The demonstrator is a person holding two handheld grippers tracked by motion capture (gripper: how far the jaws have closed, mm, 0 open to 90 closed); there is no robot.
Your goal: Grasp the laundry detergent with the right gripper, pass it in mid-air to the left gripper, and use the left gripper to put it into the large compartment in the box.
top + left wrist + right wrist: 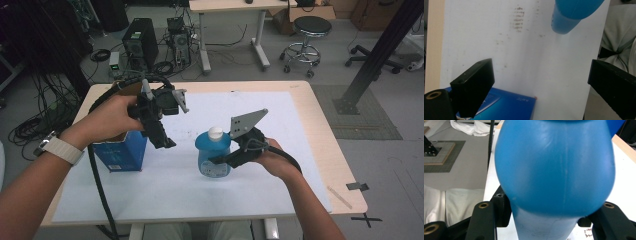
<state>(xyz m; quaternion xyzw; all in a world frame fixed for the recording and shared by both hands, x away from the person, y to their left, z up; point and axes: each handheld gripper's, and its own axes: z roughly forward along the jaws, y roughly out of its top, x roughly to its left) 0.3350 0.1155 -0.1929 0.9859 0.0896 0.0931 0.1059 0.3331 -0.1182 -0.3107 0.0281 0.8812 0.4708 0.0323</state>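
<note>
Blue bottle [554,170] pinched in the right tool [235,156], left tool [541,87] spread above the blue box [121,152].

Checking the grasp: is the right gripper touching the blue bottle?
Touching. In the right gripper view both jaws of the right gripper press on the narrow lower body of the blue bottle, no gap visible.

Blue box [122,152] blocks counter [310,125] left edge; bottle [214,155] stands mid-counter; gap between them free, far and right side open.
</note>
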